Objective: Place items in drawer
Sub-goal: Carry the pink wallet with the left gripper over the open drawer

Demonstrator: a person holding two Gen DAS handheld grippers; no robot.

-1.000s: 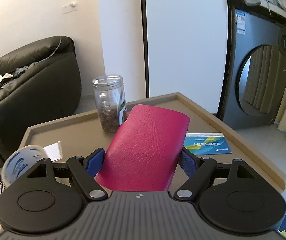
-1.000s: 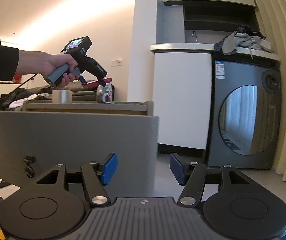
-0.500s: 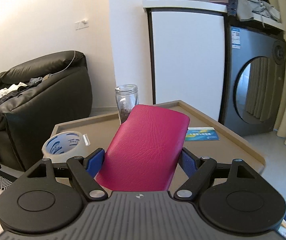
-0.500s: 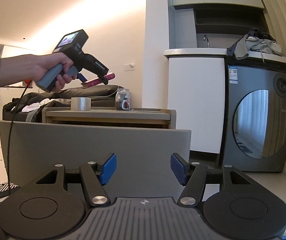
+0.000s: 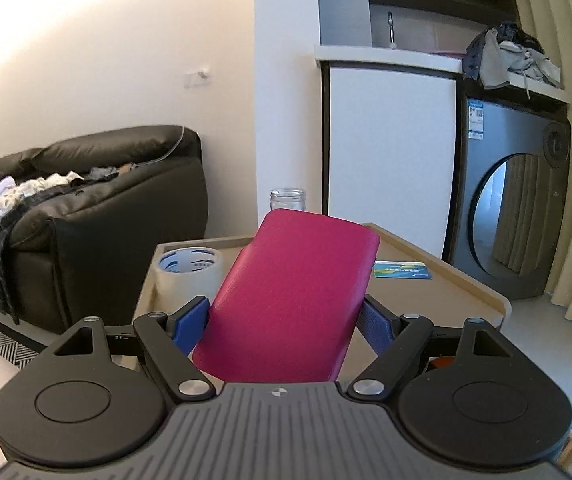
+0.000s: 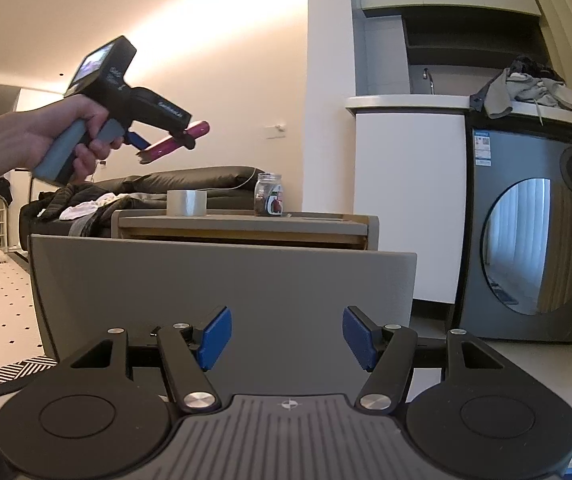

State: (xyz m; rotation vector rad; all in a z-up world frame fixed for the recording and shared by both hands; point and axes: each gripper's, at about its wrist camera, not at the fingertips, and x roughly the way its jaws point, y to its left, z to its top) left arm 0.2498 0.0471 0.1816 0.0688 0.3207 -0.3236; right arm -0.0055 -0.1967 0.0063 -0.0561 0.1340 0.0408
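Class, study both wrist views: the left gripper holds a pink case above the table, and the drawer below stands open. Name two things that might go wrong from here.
1. The left gripper grips the pink case only near one end; most of it sticks out, so it might tilt or slip.
2. Lowering toward the drawer, the case could knock the tape roll or glass jar on the table.

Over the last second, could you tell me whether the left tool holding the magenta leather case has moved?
Yes. In the right wrist view the left tool and its magenta leather case have risen higher above the clear glass jar on the tabletop.
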